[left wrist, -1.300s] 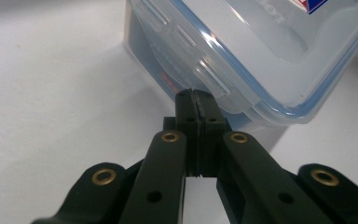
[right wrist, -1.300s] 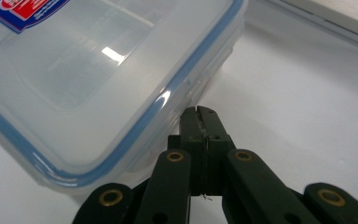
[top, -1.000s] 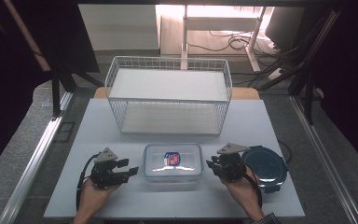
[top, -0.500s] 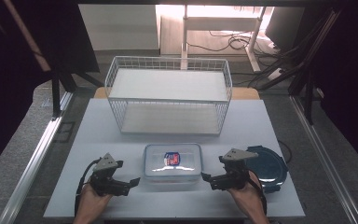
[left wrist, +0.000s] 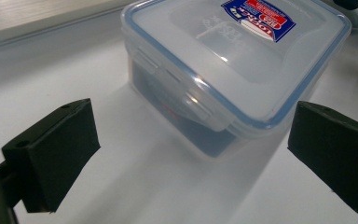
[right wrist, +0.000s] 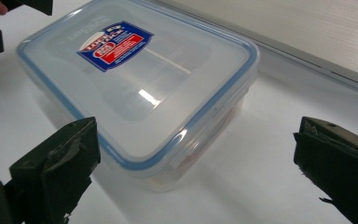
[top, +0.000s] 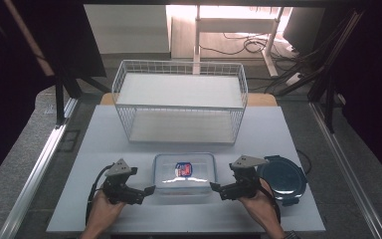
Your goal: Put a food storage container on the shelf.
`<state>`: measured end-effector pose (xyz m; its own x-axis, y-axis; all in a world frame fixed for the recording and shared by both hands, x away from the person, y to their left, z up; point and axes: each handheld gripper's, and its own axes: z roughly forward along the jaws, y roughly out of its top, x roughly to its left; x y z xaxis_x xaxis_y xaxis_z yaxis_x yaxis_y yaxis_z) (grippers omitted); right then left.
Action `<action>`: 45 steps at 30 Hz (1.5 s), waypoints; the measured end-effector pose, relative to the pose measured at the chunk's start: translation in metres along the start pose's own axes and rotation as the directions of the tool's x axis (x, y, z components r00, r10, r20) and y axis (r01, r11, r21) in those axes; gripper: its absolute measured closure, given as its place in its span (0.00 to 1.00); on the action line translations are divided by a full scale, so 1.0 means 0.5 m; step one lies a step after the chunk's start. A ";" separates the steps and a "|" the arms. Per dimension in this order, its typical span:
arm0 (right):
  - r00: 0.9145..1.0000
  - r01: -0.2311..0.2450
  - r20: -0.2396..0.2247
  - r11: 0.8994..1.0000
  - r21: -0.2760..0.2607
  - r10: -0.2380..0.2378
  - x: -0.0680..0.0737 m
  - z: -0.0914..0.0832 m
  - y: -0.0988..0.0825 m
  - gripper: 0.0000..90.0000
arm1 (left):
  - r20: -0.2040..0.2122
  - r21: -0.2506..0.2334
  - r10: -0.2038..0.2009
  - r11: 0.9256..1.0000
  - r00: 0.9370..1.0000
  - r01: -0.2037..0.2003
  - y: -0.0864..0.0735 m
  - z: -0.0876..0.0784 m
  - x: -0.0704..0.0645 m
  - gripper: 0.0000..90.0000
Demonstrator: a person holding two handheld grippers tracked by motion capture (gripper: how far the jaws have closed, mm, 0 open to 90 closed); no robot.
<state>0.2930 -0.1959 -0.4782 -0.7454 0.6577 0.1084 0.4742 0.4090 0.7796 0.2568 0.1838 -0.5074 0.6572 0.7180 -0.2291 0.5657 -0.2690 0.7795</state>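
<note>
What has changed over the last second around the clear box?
Both hands drew back a little toward the table's near edge, the left gripper and right gripper now flanking the clear lidded box. Their jaws have just been opening and stand wide, with nothing between them. The box, wire basket and round blue lid stayed put.

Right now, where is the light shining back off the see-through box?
In the right gripper view a small white glint sits on the lid of the box; in the left gripper view, glare catches its near edge; in the high view, the floor behind the wire basket is washed out.
</note>
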 end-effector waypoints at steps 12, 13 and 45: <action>0.994 -0.074 -0.073 0.996 0.056 0.078 -0.012 0.041 0.025 0.00 | 0.105 0.035 -0.027 0.999 0.994 0.024 0.043 0.045 0.014 0.02; 0.993 -0.077 -0.085 0.995 0.057 0.082 -0.014 0.043 0.029 0.00 | 0.111 0.042 -0.024 0.999 0.993 0.020 0.048 0.050 0.016 0.01; 0.915 -0.300 -0.245 0.946 0.122 0.322 -0.031 0.005 0.005 0.58 | 0.336 0.040 -0.250 0.967 0.908 0.252 0.010 0.020 0.048 0.56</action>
<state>0.3068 -0.2033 -0.4796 -0.6437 0.5785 0.5009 0.7297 0.2669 0.6295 0.2804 0.1933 -0.5149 0.6224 0.5033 -0.5994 0.7325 -0.1049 0.6726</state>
